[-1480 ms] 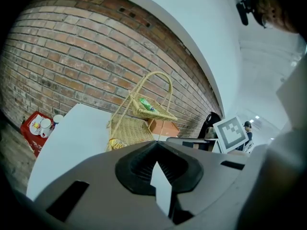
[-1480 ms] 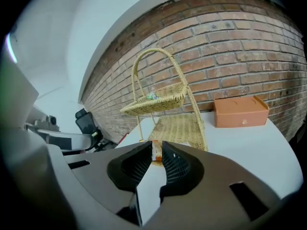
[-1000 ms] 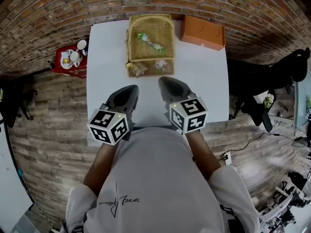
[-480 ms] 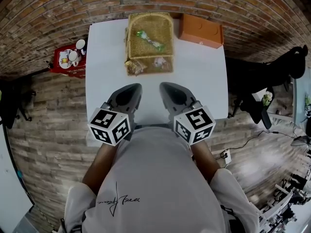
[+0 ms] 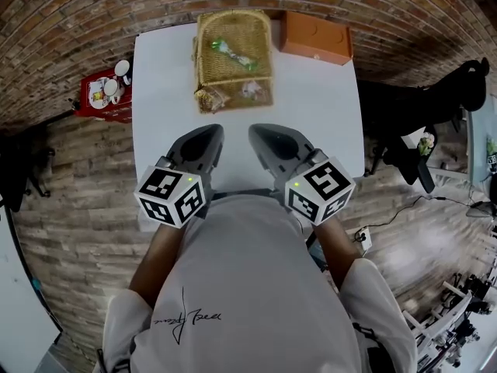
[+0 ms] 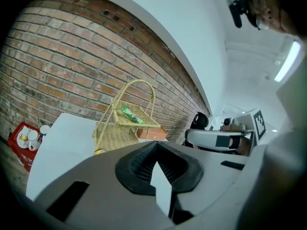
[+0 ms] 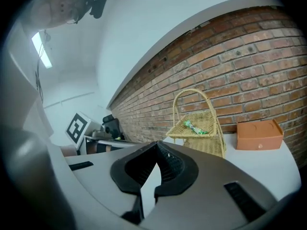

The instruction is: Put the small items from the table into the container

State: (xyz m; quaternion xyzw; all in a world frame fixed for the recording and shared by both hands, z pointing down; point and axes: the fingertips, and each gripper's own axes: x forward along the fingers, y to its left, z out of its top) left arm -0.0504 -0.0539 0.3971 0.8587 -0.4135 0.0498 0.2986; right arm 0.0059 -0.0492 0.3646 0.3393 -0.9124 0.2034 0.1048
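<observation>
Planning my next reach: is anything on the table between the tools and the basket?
Nothing visible: only bare table lies between the left tool, the right tool and the basket. The box sits right of it.

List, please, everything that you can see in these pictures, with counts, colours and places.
table: one, white, against brick wall
wicker basket: one, yellow, two-tiered, table's far edge
green packet: one, basket's upper tier
small packets: at least two, pale, basket's lower tier
box: one, orange, right of basket
tray: one, red, with white cups, beside table's left
left gripper: one, grey, jaws shut, empty, over table's near edge
right gripper: one, grey, jaws shut, empty, beside it
</observation>
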